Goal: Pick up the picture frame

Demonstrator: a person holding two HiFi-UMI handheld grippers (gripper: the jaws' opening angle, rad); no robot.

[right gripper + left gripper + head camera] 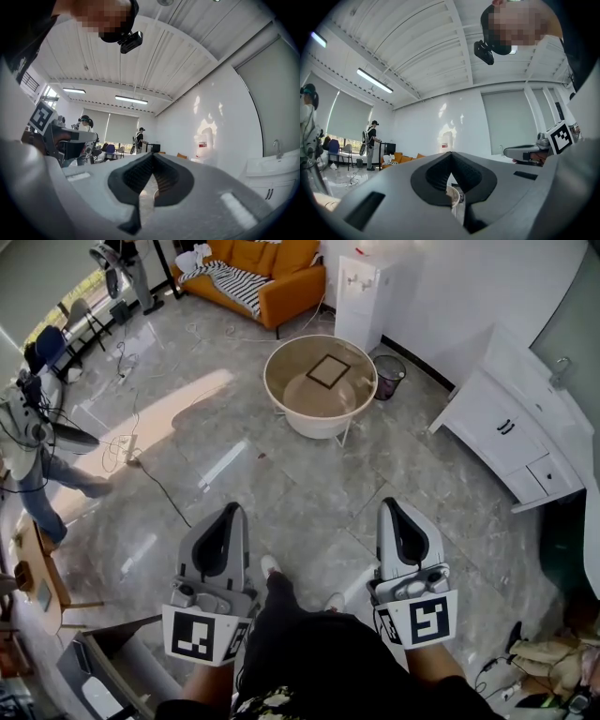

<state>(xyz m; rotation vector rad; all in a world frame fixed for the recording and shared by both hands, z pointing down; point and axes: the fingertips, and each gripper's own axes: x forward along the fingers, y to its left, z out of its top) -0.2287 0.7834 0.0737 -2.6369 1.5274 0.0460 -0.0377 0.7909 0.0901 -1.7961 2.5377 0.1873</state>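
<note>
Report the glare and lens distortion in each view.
Head view: sharp, a sunlit glare patch on the glossy floor. Left gripper view: fisheye bends the ceiling, corners dark. Right gripper view: same bending, bright patches on the wall.

Grey marble floor (281, 493); orange sofa (286, 287) far end; white cabinet (506, 432) right; strip lights (374, 80) on ceiling.

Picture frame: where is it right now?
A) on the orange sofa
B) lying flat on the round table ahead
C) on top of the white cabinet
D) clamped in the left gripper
B: the head view shows the picture frame lying flat on the round table, well ahead of the left gripper and the right gripper, both of which are shut with nothing between their jaws.
</note>
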